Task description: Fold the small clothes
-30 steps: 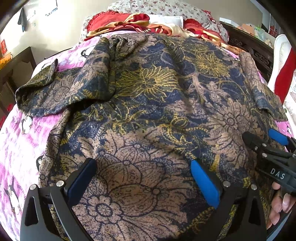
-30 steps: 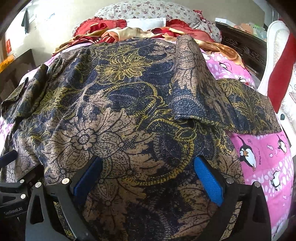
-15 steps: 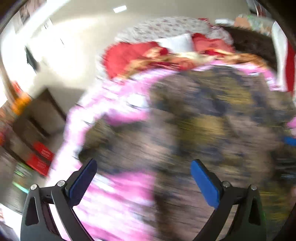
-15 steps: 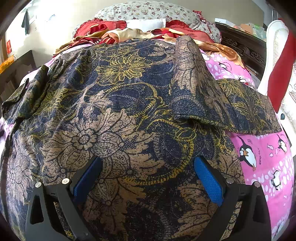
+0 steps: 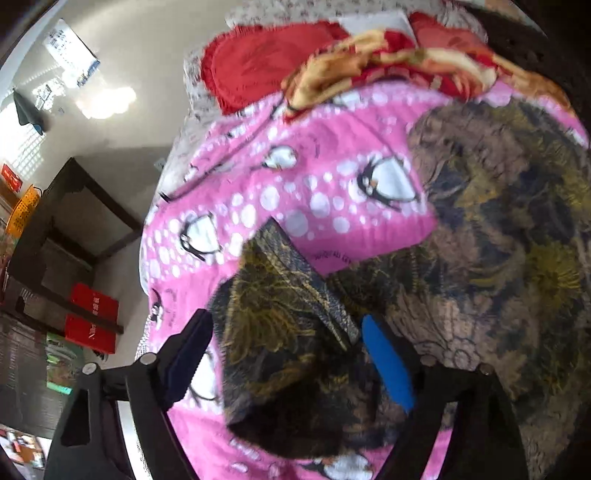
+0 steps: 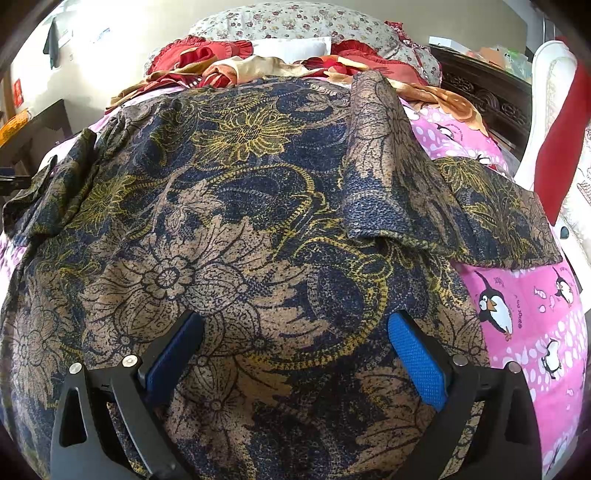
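Pink penguin bedspread (image 6: 524,306); floral pillow (image 6: 295,22) at head; red boxes (image 5: 92,317) on dark shelf (image 5: 55,236).

Pink sheet (image 5: 314,177) free left of shirt (image 6: 258,229); pillows (image 6: 295,22) block far end.

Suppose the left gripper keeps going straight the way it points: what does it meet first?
Most likely the shirt sleeve, lying between the closing jaws of the left gripper, with the pink blanket just beneath it.

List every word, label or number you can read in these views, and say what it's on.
Nothing can be read for certain.
red boxes: white marks, too blurred to read.
pink penguin sheet: small print beside a penguin, too small.
wall poster: blurred.
red wall sign: too small.
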`<state>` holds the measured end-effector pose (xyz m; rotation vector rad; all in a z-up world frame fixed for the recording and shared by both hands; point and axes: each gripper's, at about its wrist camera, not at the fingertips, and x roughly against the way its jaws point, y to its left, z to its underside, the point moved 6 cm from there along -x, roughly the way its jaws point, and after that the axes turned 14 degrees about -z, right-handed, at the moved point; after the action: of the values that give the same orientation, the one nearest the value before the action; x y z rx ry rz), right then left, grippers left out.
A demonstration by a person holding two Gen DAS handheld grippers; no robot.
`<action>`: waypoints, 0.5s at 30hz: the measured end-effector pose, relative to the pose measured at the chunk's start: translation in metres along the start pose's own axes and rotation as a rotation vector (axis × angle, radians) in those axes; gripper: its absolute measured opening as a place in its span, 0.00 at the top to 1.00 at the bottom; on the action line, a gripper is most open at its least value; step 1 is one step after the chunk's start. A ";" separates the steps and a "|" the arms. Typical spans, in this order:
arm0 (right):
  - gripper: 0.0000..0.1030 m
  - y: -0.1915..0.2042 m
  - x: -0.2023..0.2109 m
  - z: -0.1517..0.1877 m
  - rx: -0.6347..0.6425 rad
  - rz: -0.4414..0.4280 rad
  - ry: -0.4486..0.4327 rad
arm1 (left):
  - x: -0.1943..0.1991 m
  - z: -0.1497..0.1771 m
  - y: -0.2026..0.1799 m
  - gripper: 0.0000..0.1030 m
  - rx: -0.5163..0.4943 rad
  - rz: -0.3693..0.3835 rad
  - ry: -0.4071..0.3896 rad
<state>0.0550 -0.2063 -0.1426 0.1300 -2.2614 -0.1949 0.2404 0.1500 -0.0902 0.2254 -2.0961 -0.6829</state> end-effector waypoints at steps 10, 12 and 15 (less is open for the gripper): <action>0.00 0.000 0.000 0.000 -0.002 -0.008 0.000 | -0.030 0.011 0.015 0.85 0.175 0.022 0.088; 0.00 0.000 0.000 0.000 -0.002 -0.008 0.000 | -0.025 0.015 0.037 0.87 0.272 0.064 0.082; 0.00 0.000 0.000 0.000 -0.002 -0.009 -0.001 | -0.006 0.028 0.091 0.88 0.414 0.069 0.029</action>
<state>0.0556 -0.2065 -0.1427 0.1386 -2.2619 -0.2021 0.2298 0.2383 -0.0569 0.3871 -2.1891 -0.1974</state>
